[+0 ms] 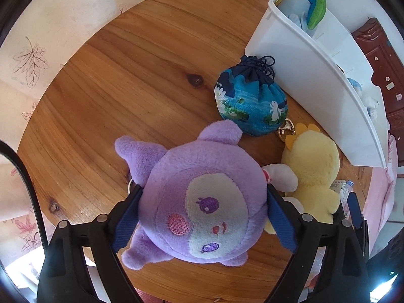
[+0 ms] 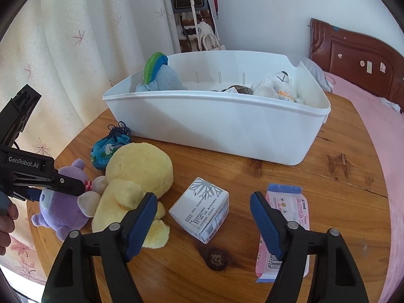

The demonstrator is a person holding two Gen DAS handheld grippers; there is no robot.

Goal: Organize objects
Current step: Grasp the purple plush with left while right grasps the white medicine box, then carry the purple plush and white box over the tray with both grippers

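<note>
A purple plush lies face up on the round wooden table. It sits between the blue pads of my left gripper, whose jaws stand wide at its two sides without squeezing it. Beside it lie a yellow plush and a blue drawstring pouch. My right gripper is open and hovers over a small white carton, which shows between its fingers with a gap on each side. A pink wipes pack lies under the right finger.
A big white plastic bin stands at the back of the table with a blue-green plush and a white plush inside. A curtain hangs to the left. A pink bed borders the table on the right.
</note>
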